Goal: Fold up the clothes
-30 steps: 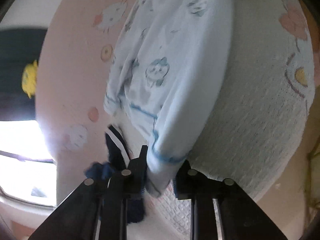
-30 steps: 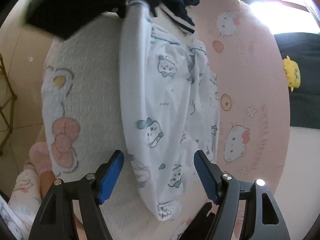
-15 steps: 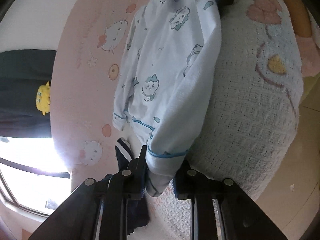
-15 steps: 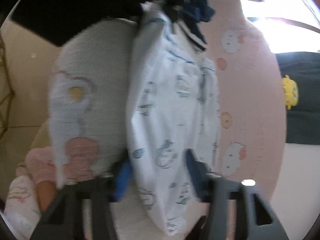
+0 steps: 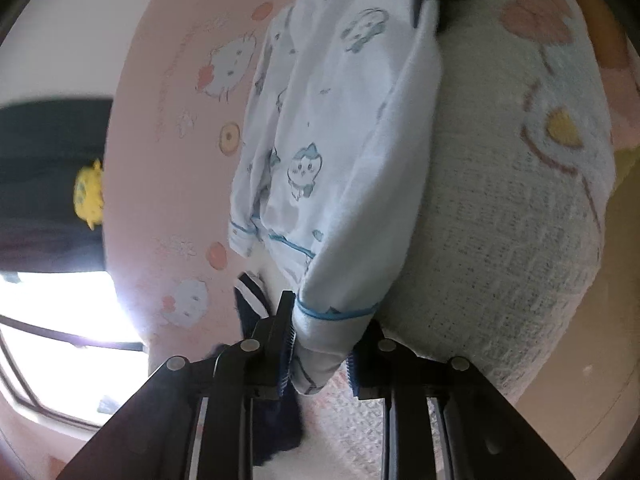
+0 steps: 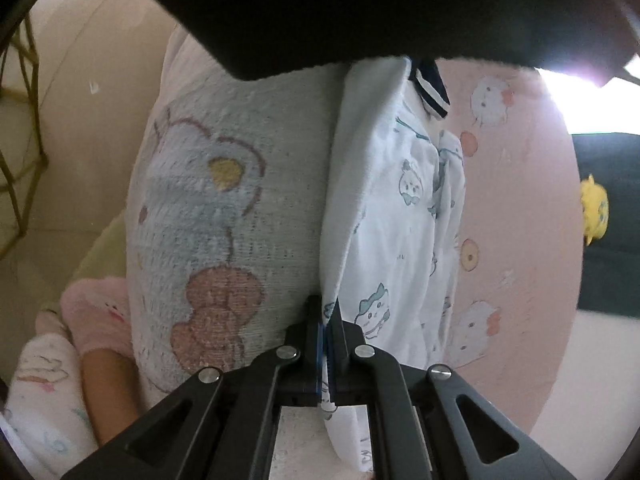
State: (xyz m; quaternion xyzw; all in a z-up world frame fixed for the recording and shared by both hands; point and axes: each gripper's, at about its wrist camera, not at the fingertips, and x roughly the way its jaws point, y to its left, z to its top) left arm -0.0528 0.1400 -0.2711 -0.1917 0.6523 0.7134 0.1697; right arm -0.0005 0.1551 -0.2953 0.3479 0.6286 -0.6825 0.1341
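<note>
Pink cartoon-cat bedding (image 5: 168,184) underlies white printed pajamas (image 5: 344,152), both grippers' jaws clamping them; no legible writing.

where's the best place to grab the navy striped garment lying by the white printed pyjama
Hedged: take the navy garment with white stripes at its striped end, coming from the pink cat-print blanket side. That end pokes out clear beside the white pyjama's blue-piped cuff, while the rest runs behind the left gripper, which pinches that cuff.

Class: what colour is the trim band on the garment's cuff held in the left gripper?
Blue, on white fabric; the cuff shows best in the left wrist view.
</note>
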